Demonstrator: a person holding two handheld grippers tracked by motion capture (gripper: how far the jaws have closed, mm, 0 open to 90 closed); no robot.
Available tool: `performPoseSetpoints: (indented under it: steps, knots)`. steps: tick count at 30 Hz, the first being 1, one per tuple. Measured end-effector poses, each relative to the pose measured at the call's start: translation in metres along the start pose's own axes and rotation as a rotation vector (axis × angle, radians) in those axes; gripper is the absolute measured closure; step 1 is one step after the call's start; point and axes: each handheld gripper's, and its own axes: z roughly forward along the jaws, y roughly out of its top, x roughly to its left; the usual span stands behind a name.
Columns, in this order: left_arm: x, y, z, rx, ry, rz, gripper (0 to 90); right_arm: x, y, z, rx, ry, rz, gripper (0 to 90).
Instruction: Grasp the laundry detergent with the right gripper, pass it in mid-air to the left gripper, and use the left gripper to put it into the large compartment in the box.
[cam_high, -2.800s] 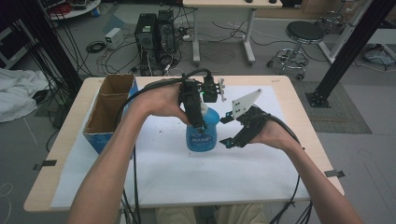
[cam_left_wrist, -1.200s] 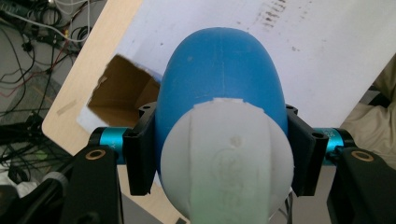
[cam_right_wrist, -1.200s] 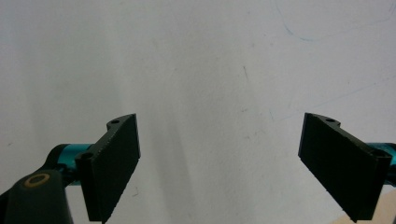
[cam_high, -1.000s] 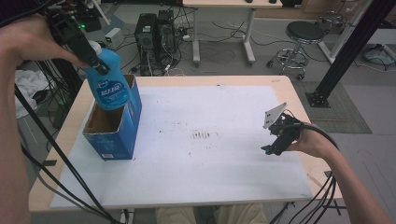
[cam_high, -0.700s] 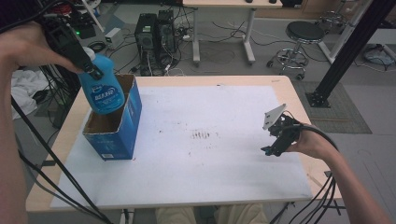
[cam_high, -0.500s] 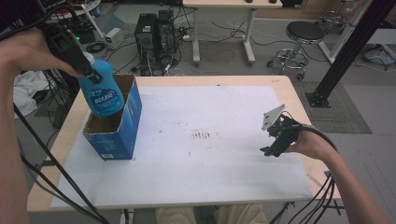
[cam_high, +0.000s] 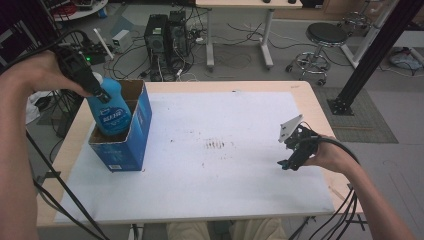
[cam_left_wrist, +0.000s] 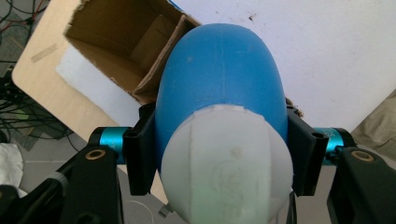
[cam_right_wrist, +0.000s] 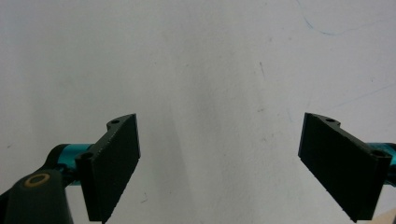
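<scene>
Blue plastic bottle with a white cap (cam_high: 111, 107) hangs upright, neck clamped in the left gripper (cam_high: 102, 95), its base already inside the open blue cardboard box (cam_high: 127, 145) directly below — the right gripper (cam_high: 291, 160), jaws wide and empty, waits well apart.

Left gripper (cam_high: 102, 95) clamps blue bottle (cam_high: 111, 112) — half inside box (cam_high: 127, 145).

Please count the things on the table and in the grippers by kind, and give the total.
Blue bottle, held over the box by the left gripper: 1
Blue cardboard box: 1
White sheet covering the table: 1
Grippers, left and right gripper: 2
Total: 5
</scene>
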Motion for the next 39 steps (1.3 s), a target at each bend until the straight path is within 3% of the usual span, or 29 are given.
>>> performPoseSetpoints:
  steps: [13, 23, 35, 39]
  knots:
    - [-0.002, -0.007, 0.052, 0.032, -0.039, 0.025, 38.3, 0.004, -0.001, 0.01, 0.012, 0.007, 0.004, 12.0]
    - [-0.005, -0.013, 0.088, 0.058, -0.041, 0.044, 38.3, 0.005, -0.003, 0.013, 0.016, 0.018, 0.004, 12.0]
    - [-0.007, -0.018, 0.107, 0.083, -0.038, 0.07, 38.2, 0.006, -0.005, 0.018, 0.032, 0.024, 0.01, 12.0]
    - [-0.008, -0.018, 0.109, 0.068, -0.038, 0.071, 38.2, 0.008, -0.004, 0.019, 0.027, 0.024, 0.01, 12.0]
